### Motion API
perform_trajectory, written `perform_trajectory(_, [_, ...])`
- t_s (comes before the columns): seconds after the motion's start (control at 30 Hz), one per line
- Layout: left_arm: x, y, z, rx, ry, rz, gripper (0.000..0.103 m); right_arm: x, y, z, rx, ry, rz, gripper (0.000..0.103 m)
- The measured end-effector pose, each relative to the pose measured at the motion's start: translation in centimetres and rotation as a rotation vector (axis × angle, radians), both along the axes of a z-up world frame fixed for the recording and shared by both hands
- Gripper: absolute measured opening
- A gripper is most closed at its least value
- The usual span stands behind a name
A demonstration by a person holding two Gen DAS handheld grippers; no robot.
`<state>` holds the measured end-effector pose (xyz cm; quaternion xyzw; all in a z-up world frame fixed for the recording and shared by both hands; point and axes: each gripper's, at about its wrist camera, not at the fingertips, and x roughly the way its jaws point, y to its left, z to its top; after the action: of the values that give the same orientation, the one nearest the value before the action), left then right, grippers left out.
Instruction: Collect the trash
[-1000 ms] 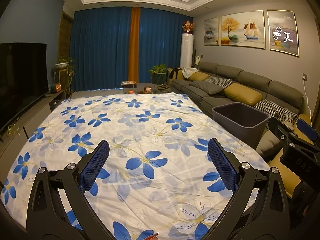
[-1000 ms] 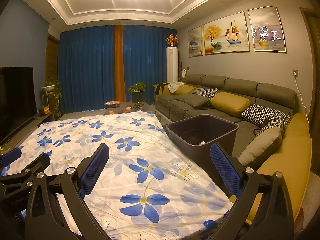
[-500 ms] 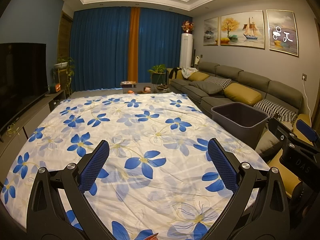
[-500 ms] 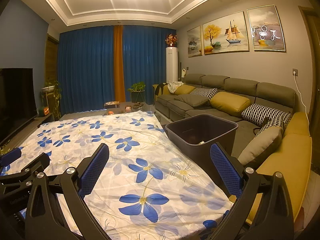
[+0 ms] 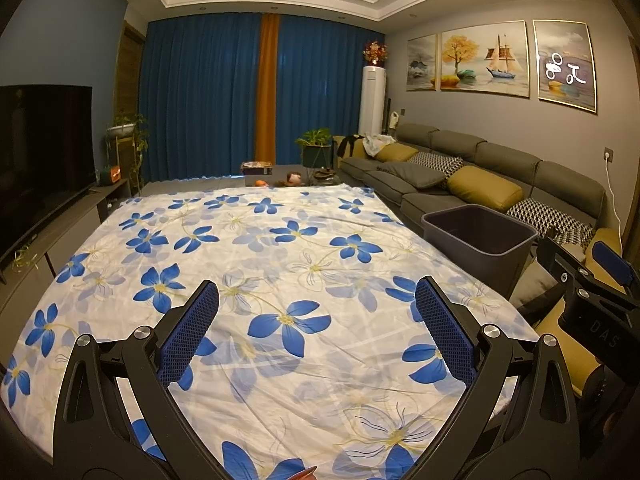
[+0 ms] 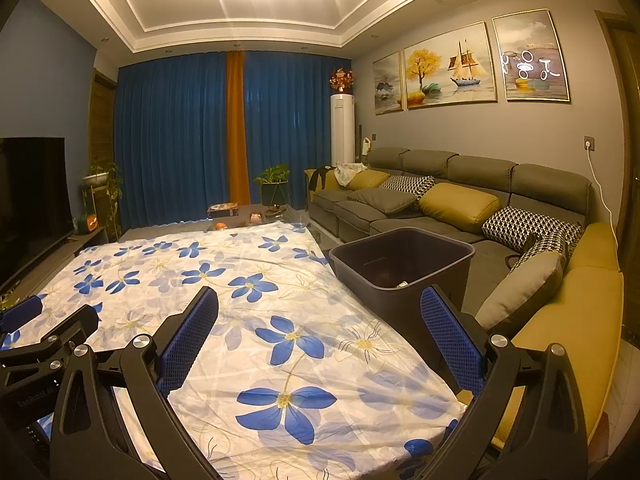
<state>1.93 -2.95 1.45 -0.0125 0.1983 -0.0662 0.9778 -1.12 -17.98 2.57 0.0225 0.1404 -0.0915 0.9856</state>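
**Operator:** Nothing much has moved since the earlier frames; both views have barely drifted, and I'm holding both tools level above the white cloth printed with blue flowers (image 5: 304, 264) that covers the counter. My left tool (image 5: 316, 332) is spread wide with nothing between its blue pads, and my right tool (image 6: 320, 328) is just as wide and just as empty.

**Observer:** Where's the trash?

**Operator:** I see no loose piece on the cloth ahead of either tool. The dark grey plastic bin (image 6: 404, 264) stands just ahead and to the right of my right tool, beside the counter's edge, and something pale lies at its bottom. A small orange scrap (image 5: 302, 474) shows at the very bottom of the left view, under the left tool; I can't tell what it is.

**Observer:** So what could go wrong?

**Operator:** Mostly a missed item, I think. That scrap sits so close beneath the left tool that I could sweep past it. If I go down for it, the pads may pinch the thin cloth and drag it. The right tool (image 5: 588, 292) is close on the left tool's right, so swinging towards the bin risks knocking them together or nudging the bin away.
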Motion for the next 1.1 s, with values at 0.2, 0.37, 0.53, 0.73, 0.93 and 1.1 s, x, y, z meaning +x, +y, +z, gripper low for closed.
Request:
perform_trajectory(0.2, [0.00,0.00,0.01,-0.001,0.001,0.000,0.097,-0.05,-0.10,0.01,0.001,0.000,-0.001,0.097])
perform_trajectory(0.37, [0.07,-0.01,-0.02,-0.001,0.001,-0.001,0.097,-0.03,-0.24,0.09,0.003,-0.001,-0.001,0.097])
perform_trajectory(0.53, [0.00,-0.06,-0.03,-0.002,0.000,0.000,0.097,-0.03,-0.24,0.08,0.003,0.000,-0.001,0.097])
perform_trajectory(0.73, [0.03,-0.04,-0.03,-0.003,0.001,-0.002,0.097,-0.05,-0.28,0.06,0.003,-0.001,-0.001,0.097])
perform_trajectory(0.93, [0.01,-0.04,-0.02,-0.003,0.000,-0.002,0.097,-0.07,-0.30,0.07,0.003,-0.002,-0.001,0.097])
perform_trajectory(1.1, [-0.11,-0.28,-0.03,0.000,-0.006,-0.010,0.097,-0.07,-0.33,0.05,0.004,-0.001,-0.001,0.097])
